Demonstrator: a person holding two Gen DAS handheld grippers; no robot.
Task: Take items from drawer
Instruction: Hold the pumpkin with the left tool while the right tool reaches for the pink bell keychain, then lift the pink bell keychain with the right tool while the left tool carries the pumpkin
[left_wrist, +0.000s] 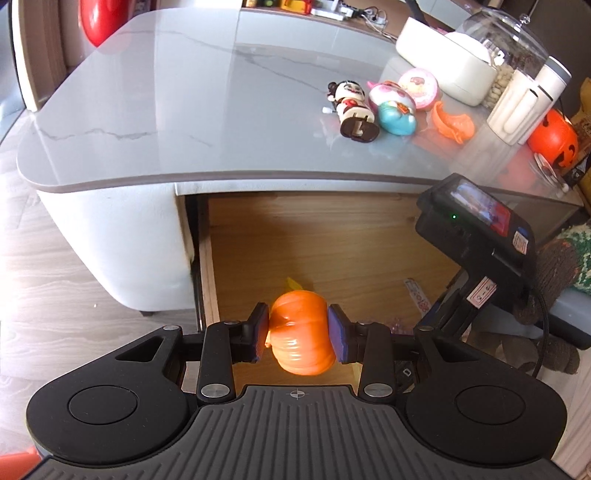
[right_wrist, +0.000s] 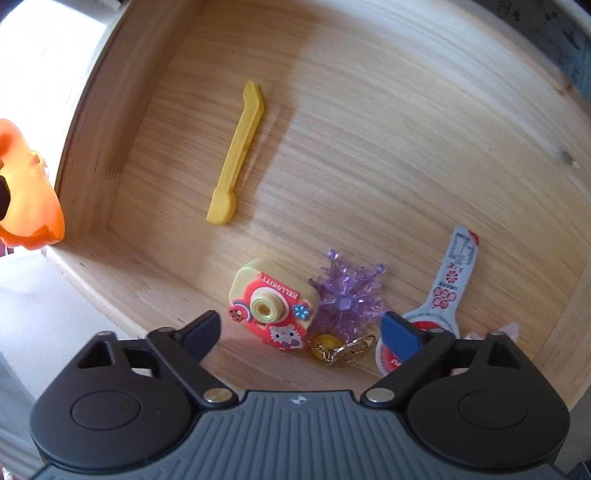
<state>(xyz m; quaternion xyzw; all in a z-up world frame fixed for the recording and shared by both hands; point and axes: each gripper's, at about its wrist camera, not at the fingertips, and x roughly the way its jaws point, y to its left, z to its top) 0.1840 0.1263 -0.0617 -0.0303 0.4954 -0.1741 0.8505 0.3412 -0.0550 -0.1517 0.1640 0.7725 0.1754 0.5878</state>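
Bright daylight fills both views. In the left wrist view the glossy table (left_wrist: 177, 110) throws pale glare and mirrors the toys standing on it, while the floor at the left washes out. In the right wrist view the top left corner blows out to white, and a soft shadow darkens the left part of the drawer (right_wrist: 369, 110) floor. Fisheye bending curves the drawer walls; the edges blur slightly.
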